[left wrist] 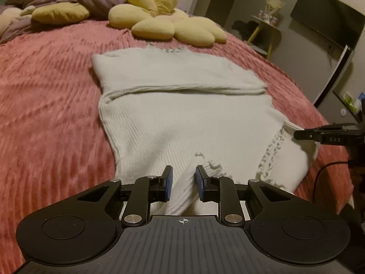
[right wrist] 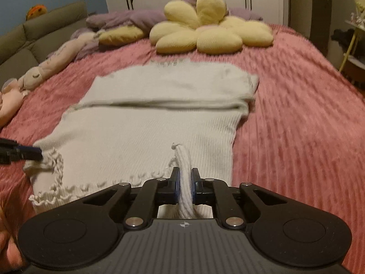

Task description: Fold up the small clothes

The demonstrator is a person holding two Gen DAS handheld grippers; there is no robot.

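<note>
A white knit sweater (left wrist: pixel 178 105) lies flat on the pink bedspread (left wrist: pixel 45 105), its sleeves folded across the upper body. It also shows in the right wrist view (right wrist: pixel 146 127). My left gripper (left wrist: pixel 183 182) is at the near hem with a ridge of the knit lying between its fingers; the blue pads stand a little apart from the fabric. My right gripper (right wrist: pixel 185 185) is shut on a pinched fold of the hem near the other bottom corner. It also shows in the left wrist view (left wrist: pixel 296 134) at the sweater's right edge.
A yellow flower-shaped cushion (right wrist: pixel 212 29) and purple bedding (right wrist: pixel 127 20) lie at the far end of the bed. A plush toy (right wrist: pixel 41 73) lies at the left edge, beside a green sofa (right wrist: pixel 41 34). A dark screen (left wrist: pixel 328 22) and yellow side table (left wrist: pixel 267 29) stand right.
</note>
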